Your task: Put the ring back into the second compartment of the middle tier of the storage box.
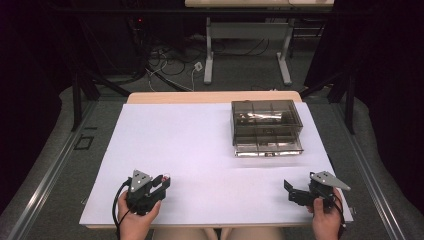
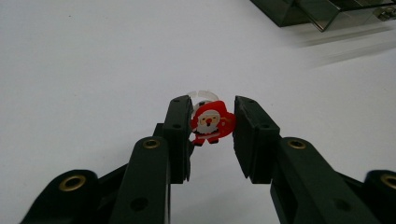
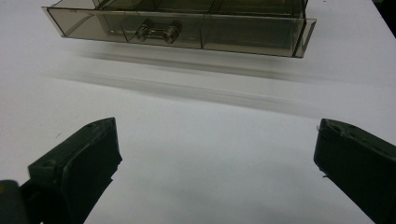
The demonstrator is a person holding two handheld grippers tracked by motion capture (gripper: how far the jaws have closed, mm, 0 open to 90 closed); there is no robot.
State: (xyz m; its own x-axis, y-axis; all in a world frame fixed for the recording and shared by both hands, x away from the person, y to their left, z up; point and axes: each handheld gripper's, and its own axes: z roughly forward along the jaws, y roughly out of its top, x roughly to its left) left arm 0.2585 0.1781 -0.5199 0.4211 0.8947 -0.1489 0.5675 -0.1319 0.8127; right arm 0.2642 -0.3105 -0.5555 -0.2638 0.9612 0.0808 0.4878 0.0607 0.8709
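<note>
Santa ring (image 2: 210, 122), a small red-and-white figure on a clear plastic band, sits pinched between the jaws of the left gripper (image 2: 212, 123), which have closed in on it from both sides; in the high view that gripper (image 1: 162, 181) is held low over the near left part of the white table sheet (image 1: 200, 150), the ring (image 1: 165, 176) a red speck at its tip. The right gripper (image 1: 289, 190) is held over the near right corner of the sheet, and its jaws stand wide apart with nothing between them, only bare sheet. A smoked clear drawer box (image 1: 266, 125) stands toward the far right of the table, its lower drawer (image 3: 182, 32) pulled out toward the person, well apart from both grippers.
</note>
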